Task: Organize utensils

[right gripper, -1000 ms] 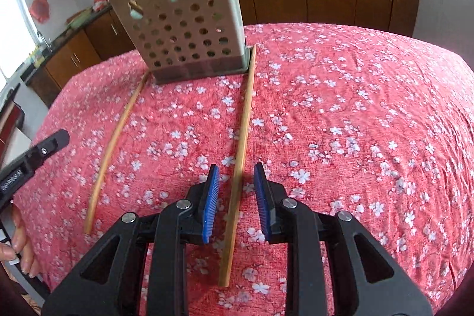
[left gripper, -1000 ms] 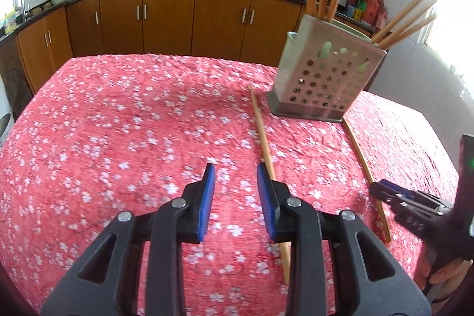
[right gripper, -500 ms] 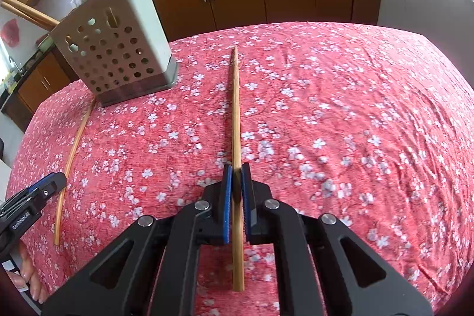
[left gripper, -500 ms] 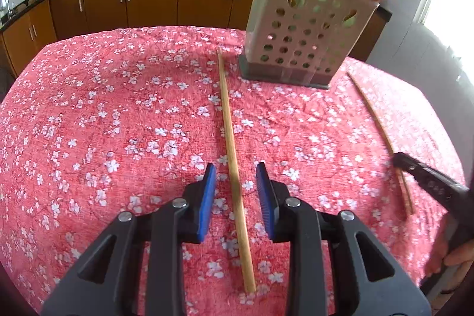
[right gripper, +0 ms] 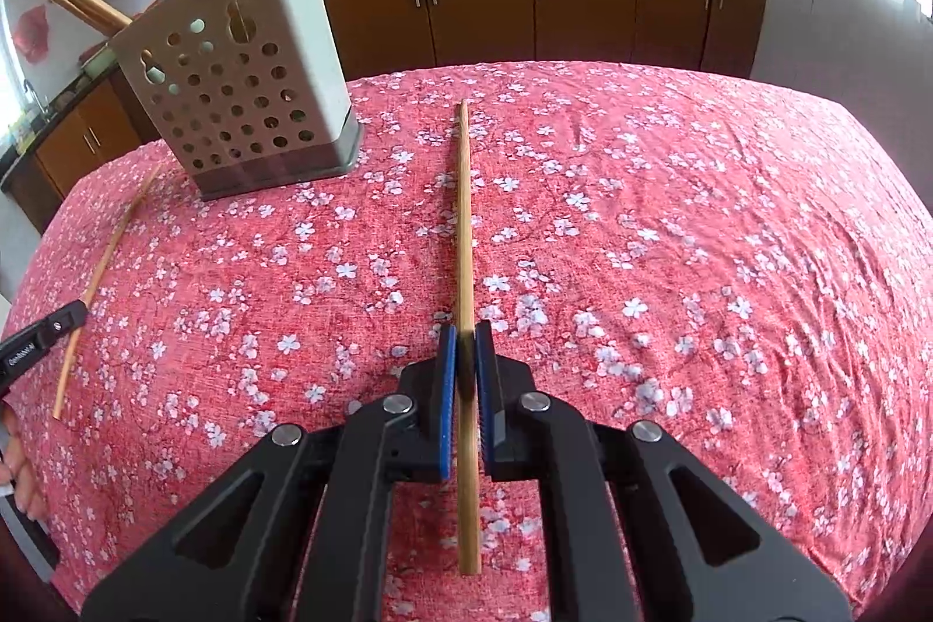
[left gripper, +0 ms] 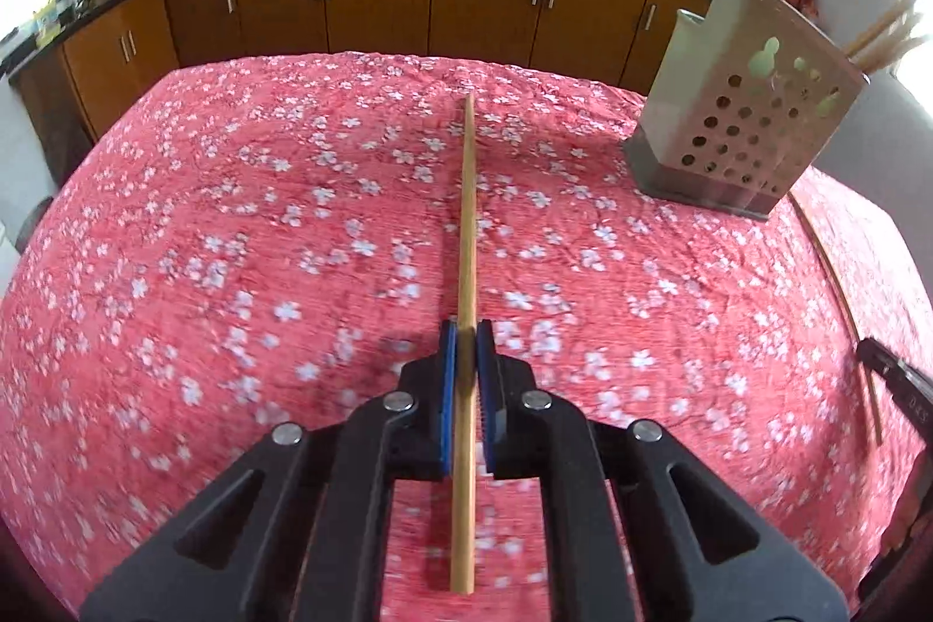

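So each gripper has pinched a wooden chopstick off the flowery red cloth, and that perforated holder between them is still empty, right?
Not quite: the holder is not empty. The right wrist view shows several wooden sticks already standing in it, some leaning out to the side. The rest holds: the left gripper is shut on one chopstick, and the right gripper on another chopstick, over the red cloth.

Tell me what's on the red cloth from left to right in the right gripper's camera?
Other gripper's tip → loose chopstick → holder → held chopstick.
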